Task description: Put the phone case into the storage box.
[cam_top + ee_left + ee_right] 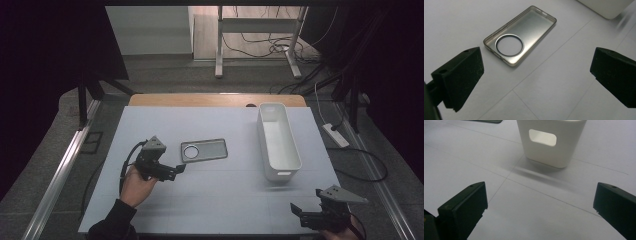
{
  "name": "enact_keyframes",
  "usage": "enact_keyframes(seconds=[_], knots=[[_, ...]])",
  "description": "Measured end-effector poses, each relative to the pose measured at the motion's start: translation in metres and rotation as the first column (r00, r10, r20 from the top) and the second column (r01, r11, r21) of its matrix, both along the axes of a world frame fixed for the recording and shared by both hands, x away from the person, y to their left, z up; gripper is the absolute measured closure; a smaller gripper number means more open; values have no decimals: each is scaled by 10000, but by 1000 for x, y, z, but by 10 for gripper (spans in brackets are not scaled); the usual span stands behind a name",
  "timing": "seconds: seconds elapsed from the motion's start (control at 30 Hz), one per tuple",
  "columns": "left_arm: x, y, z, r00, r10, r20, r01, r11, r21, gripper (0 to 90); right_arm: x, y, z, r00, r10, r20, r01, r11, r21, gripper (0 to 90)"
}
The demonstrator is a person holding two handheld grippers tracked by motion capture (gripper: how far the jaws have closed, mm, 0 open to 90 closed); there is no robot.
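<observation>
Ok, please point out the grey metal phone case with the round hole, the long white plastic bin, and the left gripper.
grey metal phone case (529, 27): left gripper view, on its flat inner back.
long white plastic bin (295, 150): high view, on its right rim.
left gripper (179, 170): high view, midway between its fingertips.

Clear phone case (520, 36) lies flat, open side up

on the table (215, 200), near its centre: phone case (204, 150) lying flat. at 3 o'clock from it, well apart: bin (278, 140), running 12 to 6 (nothing seen inside). at 8 o'clock, just beside the case: left gripper (177, 170). at 5 o'clock from the bin, by the near edge: right gripper (296, 209).
</observation>
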State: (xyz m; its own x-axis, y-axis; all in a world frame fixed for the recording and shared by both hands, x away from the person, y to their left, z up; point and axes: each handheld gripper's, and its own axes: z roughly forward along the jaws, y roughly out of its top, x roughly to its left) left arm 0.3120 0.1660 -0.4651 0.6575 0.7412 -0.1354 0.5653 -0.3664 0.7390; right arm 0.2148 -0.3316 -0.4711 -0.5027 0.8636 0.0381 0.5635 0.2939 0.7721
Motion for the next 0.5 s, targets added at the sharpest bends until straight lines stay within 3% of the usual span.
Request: enact_keyframes(seconds=[0.5], knots=[[40,-32,-2,9988,-395,-278,404,9987,310,0,0,0,0,10000,28,-35,-28,10000,39,0]])
